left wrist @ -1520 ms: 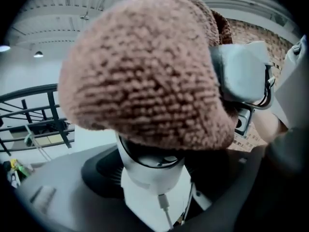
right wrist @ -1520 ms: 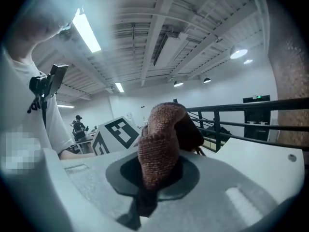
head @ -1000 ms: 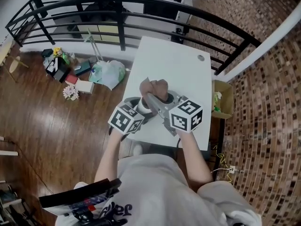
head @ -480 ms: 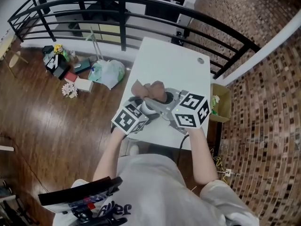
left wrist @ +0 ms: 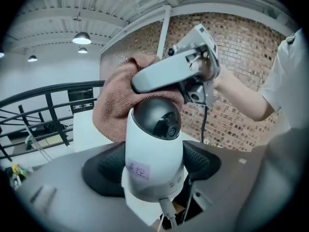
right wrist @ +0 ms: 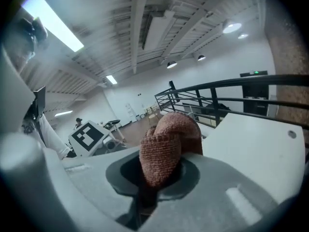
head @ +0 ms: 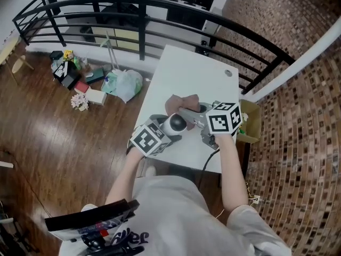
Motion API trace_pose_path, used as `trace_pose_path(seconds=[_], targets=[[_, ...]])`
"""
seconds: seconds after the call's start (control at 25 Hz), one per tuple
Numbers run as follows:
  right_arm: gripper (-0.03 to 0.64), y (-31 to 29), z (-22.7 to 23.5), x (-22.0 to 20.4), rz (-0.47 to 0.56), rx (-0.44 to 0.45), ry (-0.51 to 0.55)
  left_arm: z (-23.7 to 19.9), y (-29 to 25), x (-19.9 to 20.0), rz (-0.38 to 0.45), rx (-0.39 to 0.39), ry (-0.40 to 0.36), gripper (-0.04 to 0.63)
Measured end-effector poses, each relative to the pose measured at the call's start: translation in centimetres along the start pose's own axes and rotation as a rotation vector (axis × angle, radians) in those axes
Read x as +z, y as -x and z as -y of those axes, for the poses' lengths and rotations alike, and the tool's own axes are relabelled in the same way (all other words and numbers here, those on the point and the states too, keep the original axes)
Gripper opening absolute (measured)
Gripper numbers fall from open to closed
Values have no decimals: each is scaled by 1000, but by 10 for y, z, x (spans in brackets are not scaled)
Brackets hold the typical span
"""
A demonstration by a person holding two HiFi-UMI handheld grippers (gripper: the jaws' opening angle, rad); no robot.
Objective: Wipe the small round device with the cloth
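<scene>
left gripper [left wrist: 153,170]: clamped on the white dome camera [left wrist: 155,124], which is held over the white table [head: 186,71] | right gripper [right wrist: 154,174]: clenched on the brown cloth [right wrist: 166,144] | cloth: laid against the camera's top

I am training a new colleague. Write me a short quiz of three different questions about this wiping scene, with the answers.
1. True or false: the left hand-held gripper holds the cloth.
2. Which part of the small round device does the cloth lie against? A) its dark dome B) its cable C) its paper label
3. Fill in: the table's colour is ____.
Key: 1 false, the right hand-held gripper holds it; 2 A; 3 white.
</scene>
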State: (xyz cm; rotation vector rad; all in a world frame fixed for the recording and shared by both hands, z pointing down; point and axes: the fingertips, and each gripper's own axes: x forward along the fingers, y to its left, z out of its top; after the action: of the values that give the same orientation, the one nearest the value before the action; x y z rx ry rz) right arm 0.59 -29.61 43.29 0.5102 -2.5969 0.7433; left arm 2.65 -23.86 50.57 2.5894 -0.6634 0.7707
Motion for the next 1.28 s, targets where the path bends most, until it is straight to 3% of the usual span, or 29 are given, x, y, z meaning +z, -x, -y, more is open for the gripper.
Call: trace_pose_path(seconds=[0.2,0.28,0.36,0.48,0.56,0.76,0.88,1.0,1.08,1.16,1.28], targets=[[25,29,21,-4,138,0,-122,8,0,13,106,-59,99,385],[25,43,4,7,219,41,-76,7,-1,20,137,-74,138,385],[25,49,-29,16,269,161,2,6,-1,28,159,-84,167,385],[24,45,-59,4,229,258,111,8,-3,34,177,-101,189,385],[23,48,-51,1,256,242,83,10,-4,34,186,-124,206,385],[23,62,10,-4,401,93,-145,17,-7,36,232,-203,279,385],[23,69,14,-2,410,64,-137,16,-13,35,193,-181,254,385],[23,73,-27,21,352,159,-15,16,-21,28,115,-159,203,385],[23,60,-52,20,205,214,45,17,-23,28,109,-173,202,385],[23,41,-61,2,32,207,69,17,-23,31,116,-179,210,385],[23,28,-57,-25,-133,133,95,14,-26,32,109,-155,200,385]])
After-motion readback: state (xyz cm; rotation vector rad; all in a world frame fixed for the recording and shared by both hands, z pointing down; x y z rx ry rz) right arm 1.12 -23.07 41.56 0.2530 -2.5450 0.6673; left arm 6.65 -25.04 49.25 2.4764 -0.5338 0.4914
